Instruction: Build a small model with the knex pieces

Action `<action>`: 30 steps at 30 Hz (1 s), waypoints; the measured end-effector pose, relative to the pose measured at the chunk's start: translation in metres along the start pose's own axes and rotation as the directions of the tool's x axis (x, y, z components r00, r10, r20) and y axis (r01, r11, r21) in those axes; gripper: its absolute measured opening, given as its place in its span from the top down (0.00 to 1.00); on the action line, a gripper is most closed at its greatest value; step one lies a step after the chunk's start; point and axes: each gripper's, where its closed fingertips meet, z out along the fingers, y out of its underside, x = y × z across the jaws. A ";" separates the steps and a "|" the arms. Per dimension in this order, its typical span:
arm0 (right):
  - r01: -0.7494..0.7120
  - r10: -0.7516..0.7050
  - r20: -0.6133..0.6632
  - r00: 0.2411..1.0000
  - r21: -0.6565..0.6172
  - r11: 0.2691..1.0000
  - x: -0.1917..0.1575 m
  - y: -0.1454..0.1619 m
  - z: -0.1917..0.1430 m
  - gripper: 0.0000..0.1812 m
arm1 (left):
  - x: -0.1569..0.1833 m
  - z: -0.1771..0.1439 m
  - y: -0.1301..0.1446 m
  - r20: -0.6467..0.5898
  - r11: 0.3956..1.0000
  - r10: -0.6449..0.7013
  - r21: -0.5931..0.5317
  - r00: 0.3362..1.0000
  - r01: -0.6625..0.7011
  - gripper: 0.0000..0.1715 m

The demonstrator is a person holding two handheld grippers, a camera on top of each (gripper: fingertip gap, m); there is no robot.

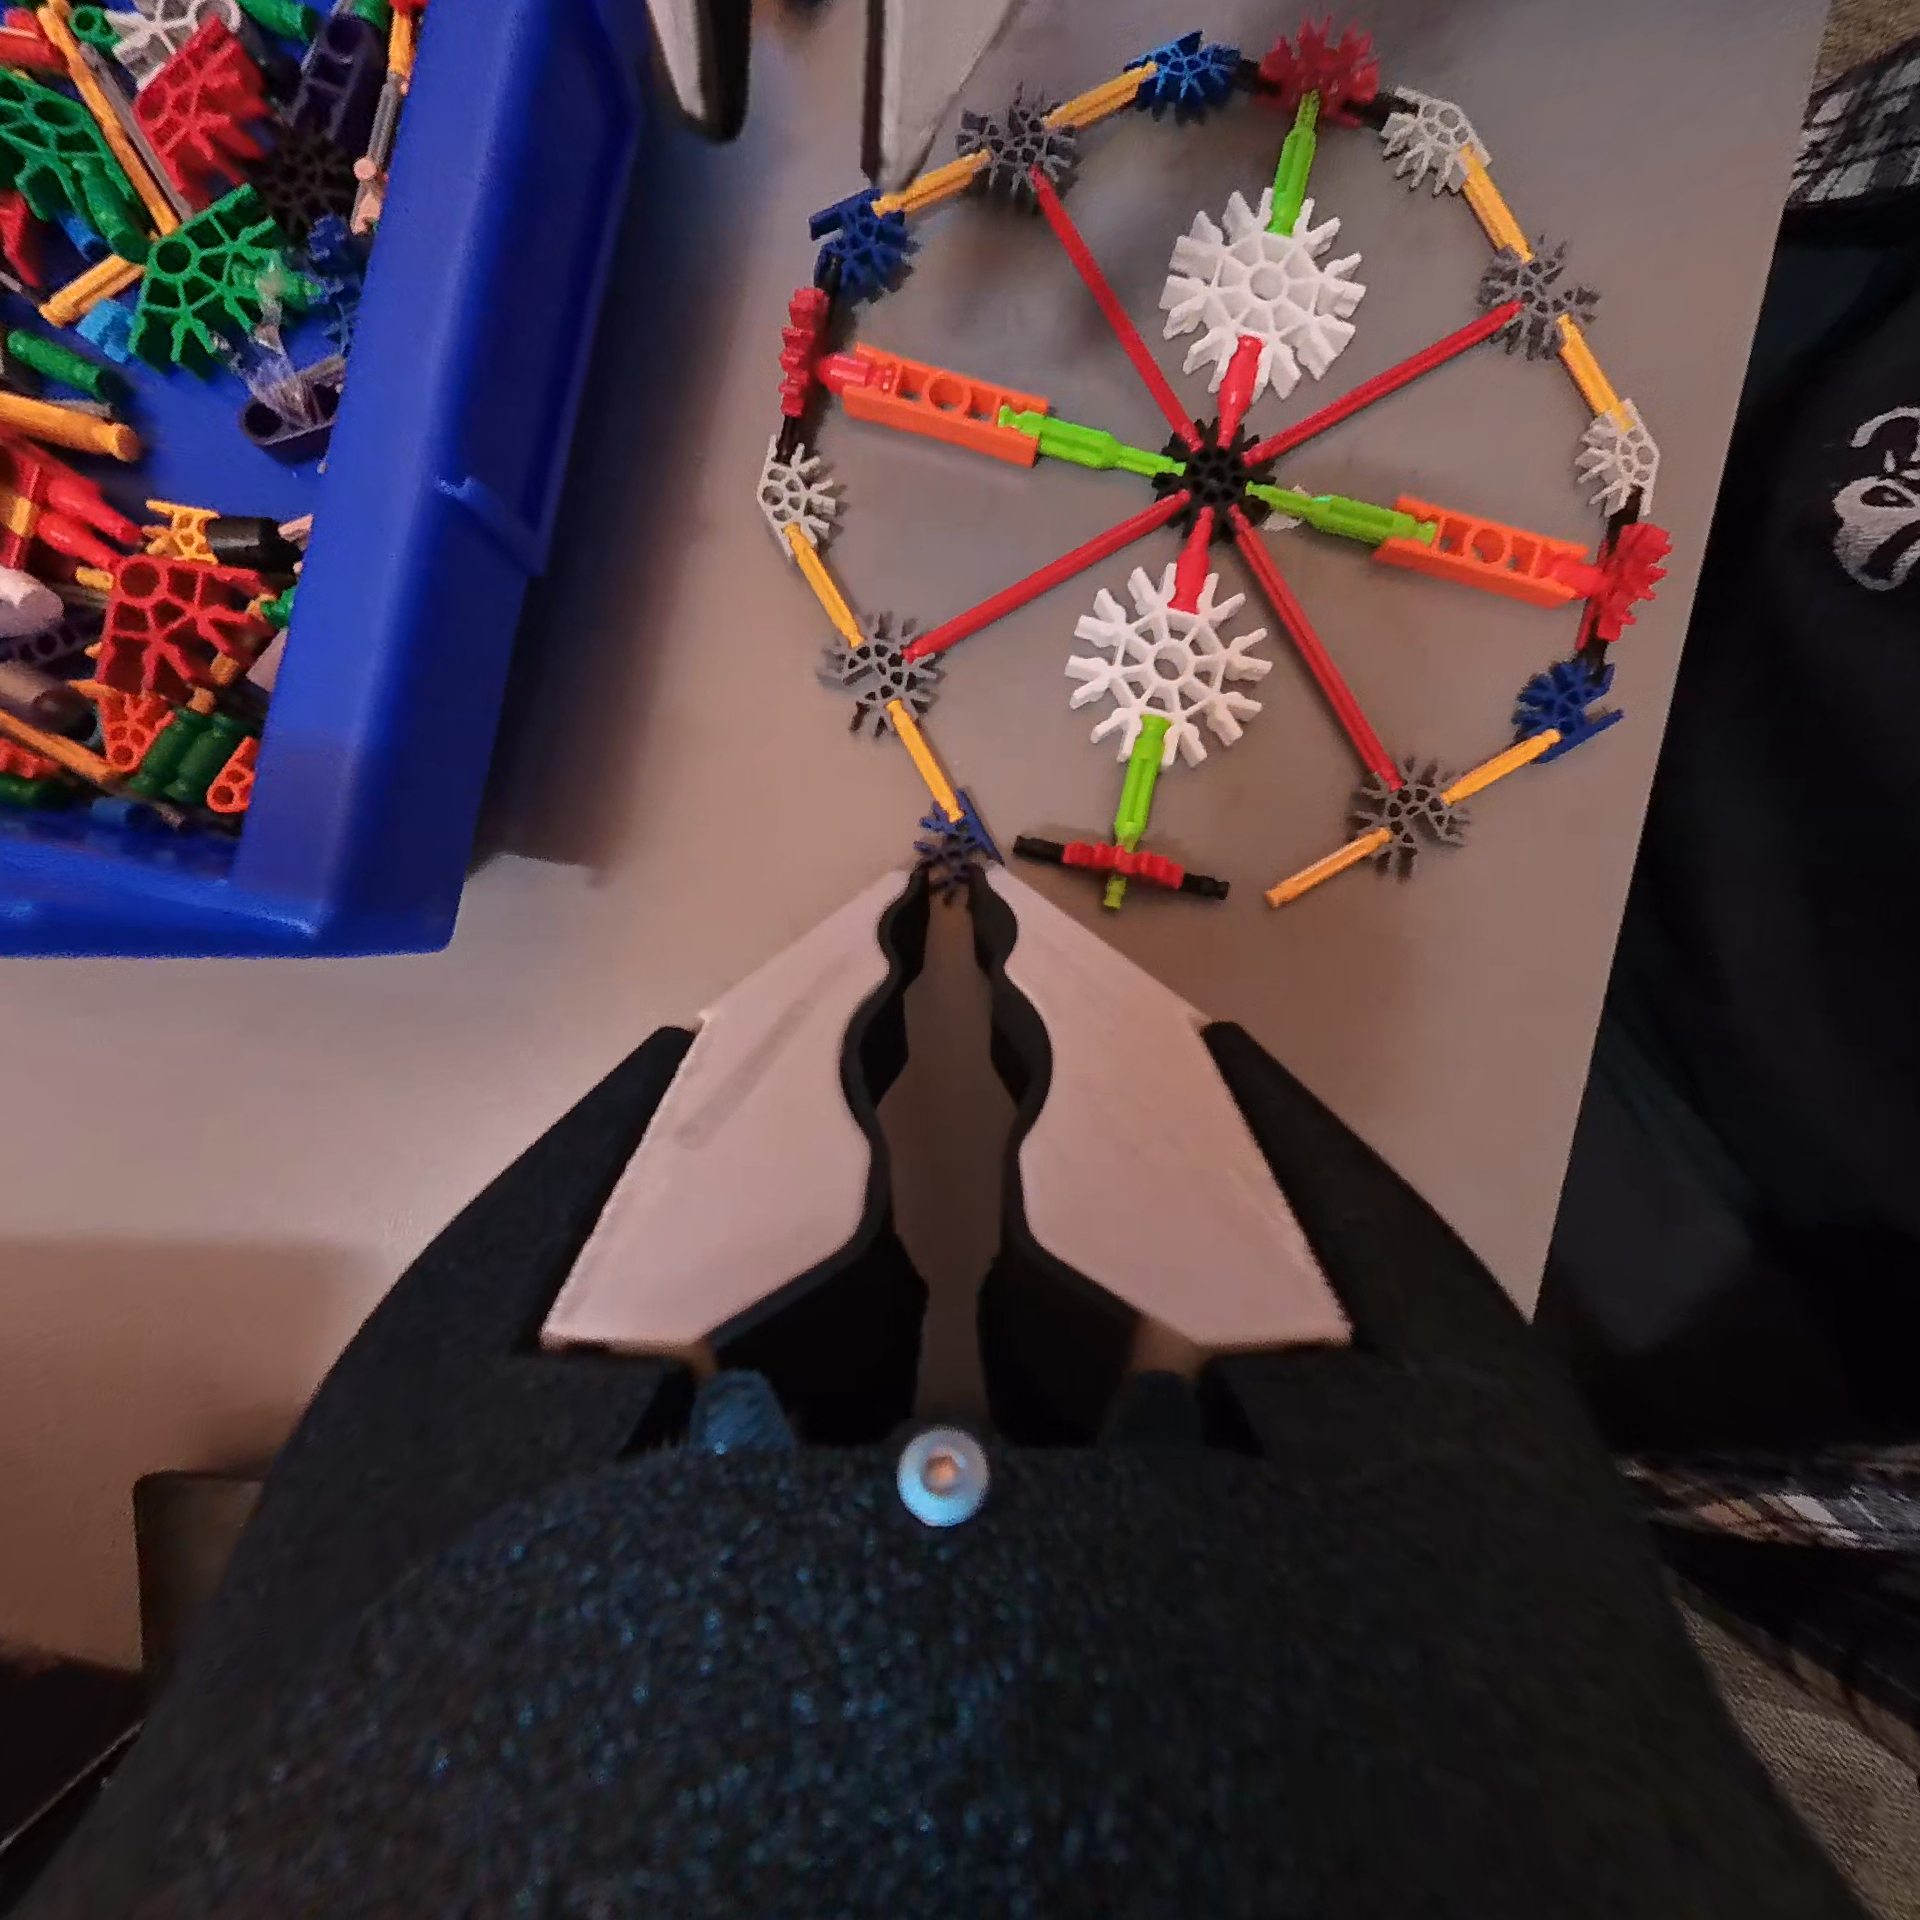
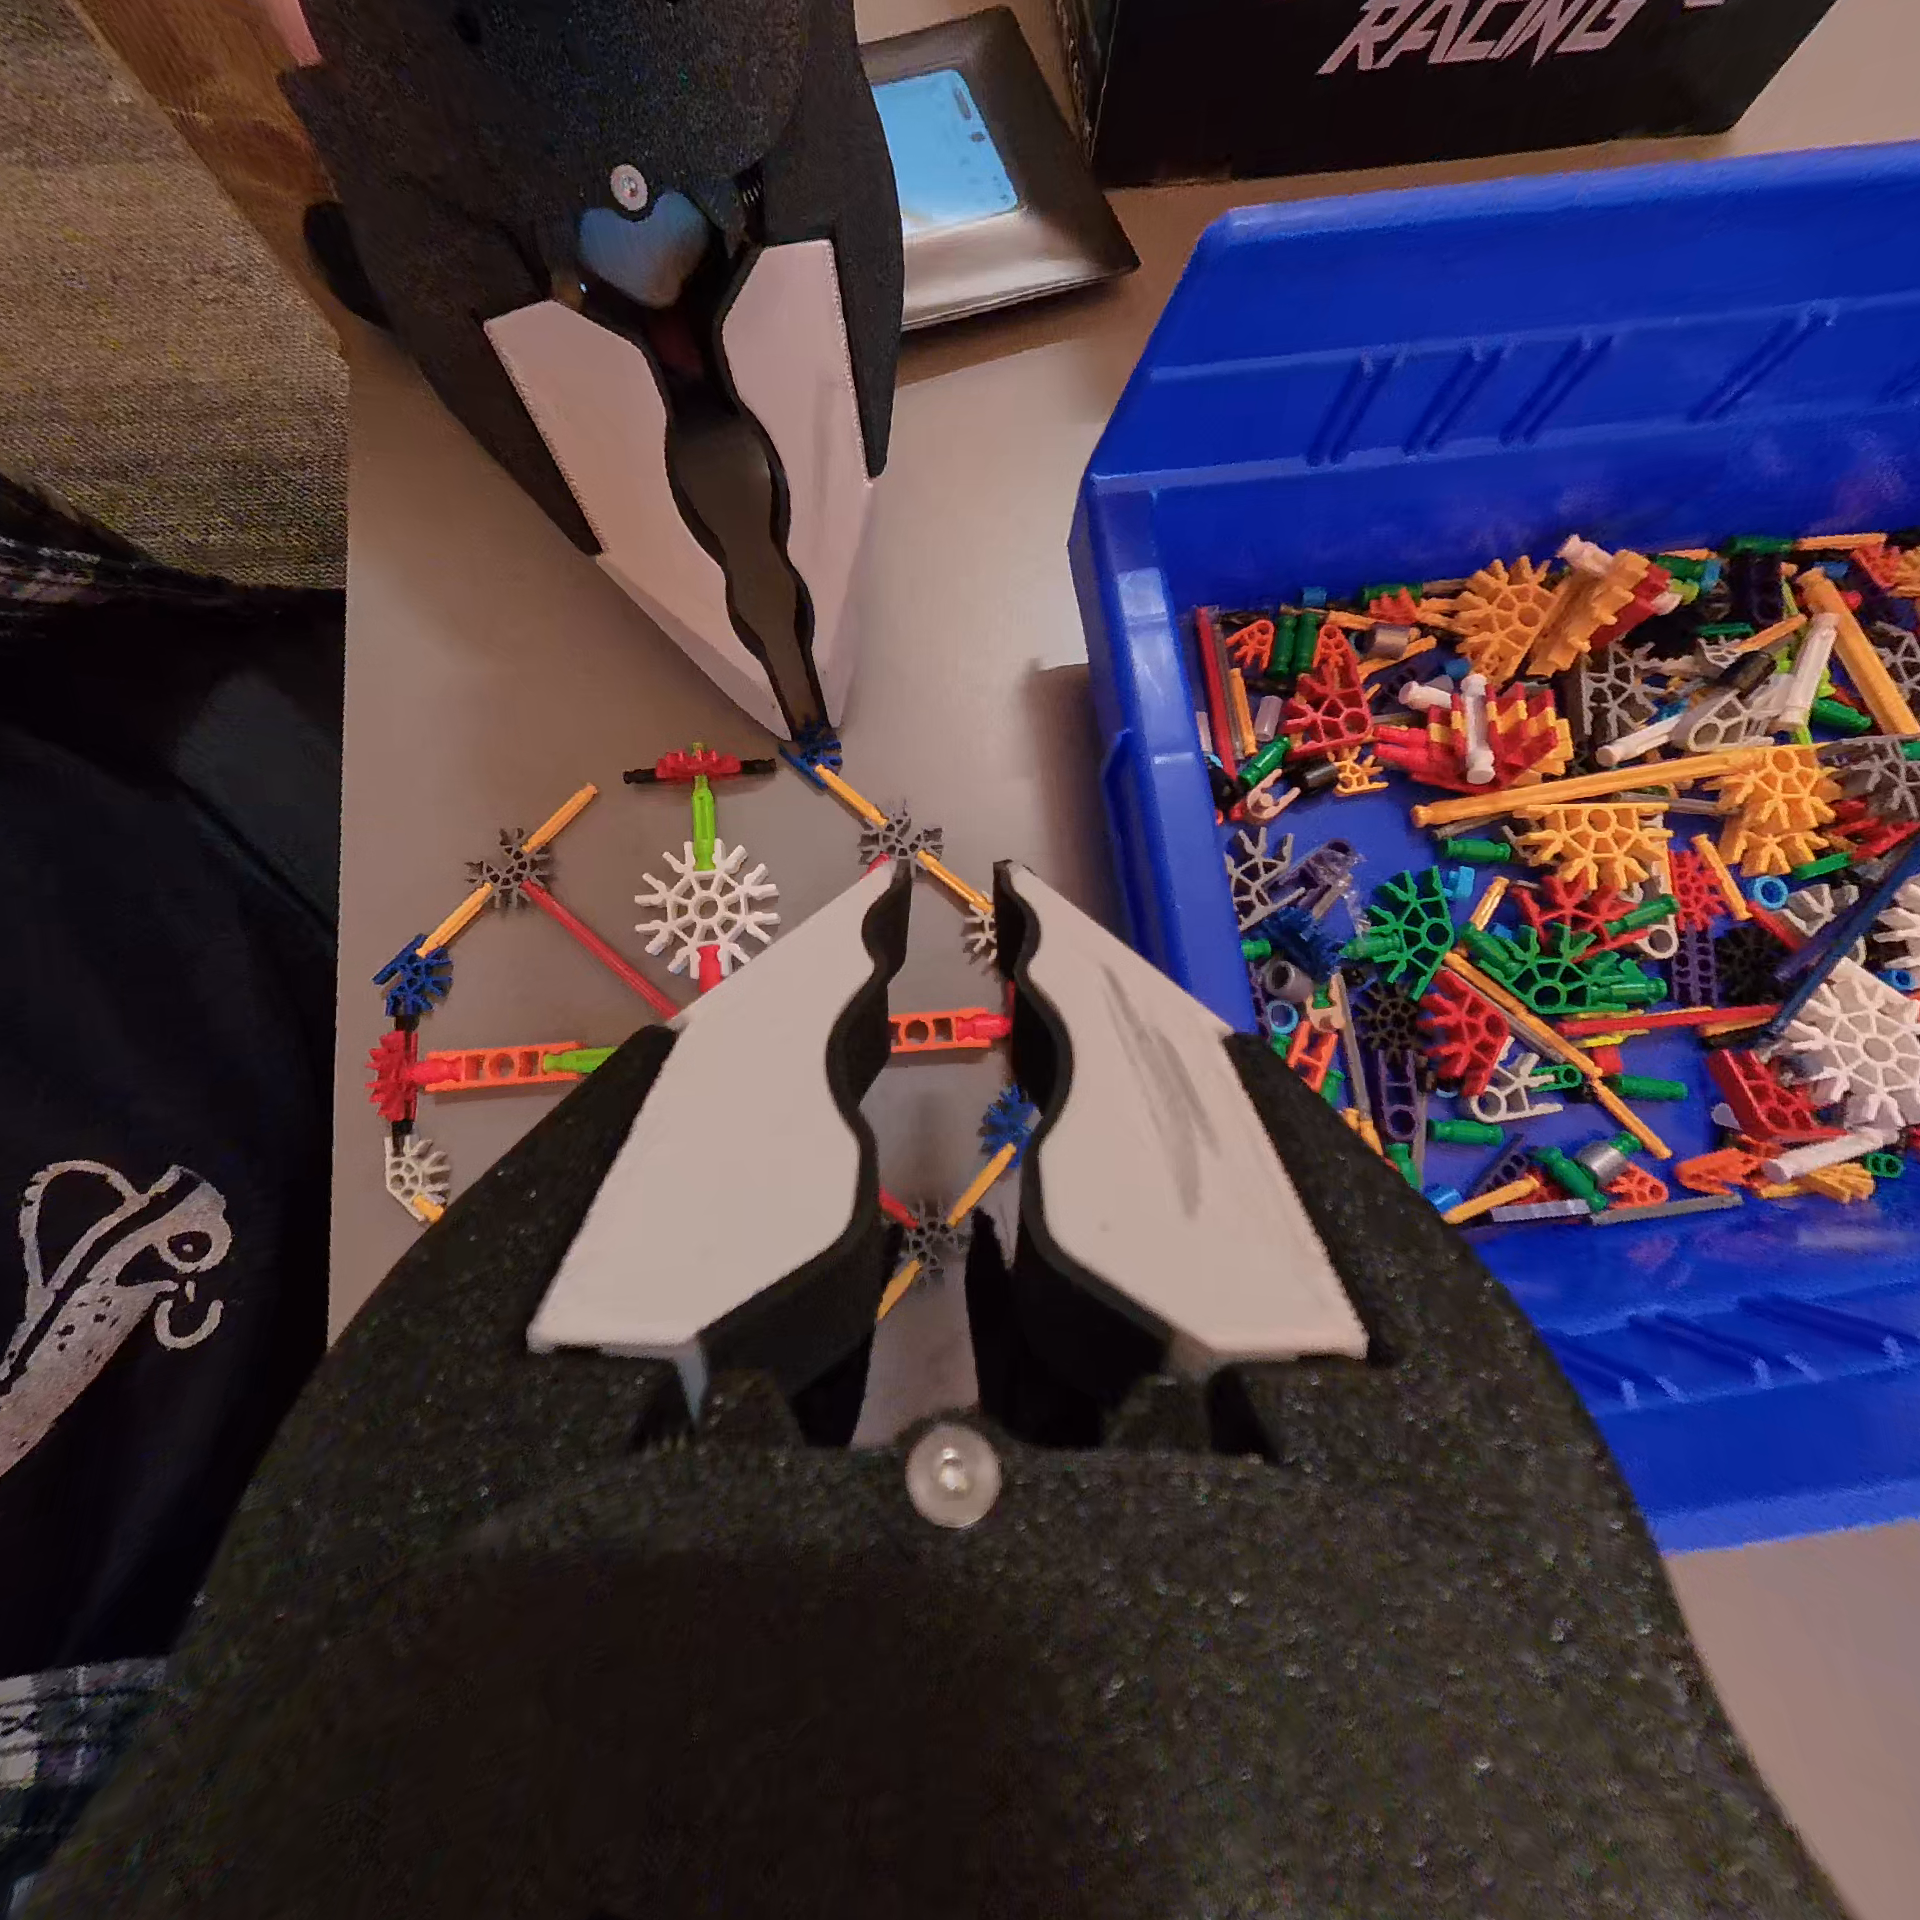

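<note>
Left gripper (image 1: 951, 891) is pinching the small blue plastic snowflake connector (image 1: 956, 831) at the flat rod-and-connector wheel (image 1: 1210, 478) rim's open end; right gripper (image 2: 951, 883), slightly spread, is hovering over the wheel, holding nothing.

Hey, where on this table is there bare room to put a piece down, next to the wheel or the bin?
Bare tabletop lies below the blue bin, left of the left claw. A narrower strip runs between bin and wheel. It is crowded where that claw grips the blue connector, and under the right claw.
</note>
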 end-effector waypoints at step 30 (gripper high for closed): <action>0.224 -0.201 0.144 0.969 -0.165 0.960 -0.032 0.017 0.077 0.97 | 0.003 0.003 0.001 0.049 0.998 0.053 0.023 0.997 -0.054 0.95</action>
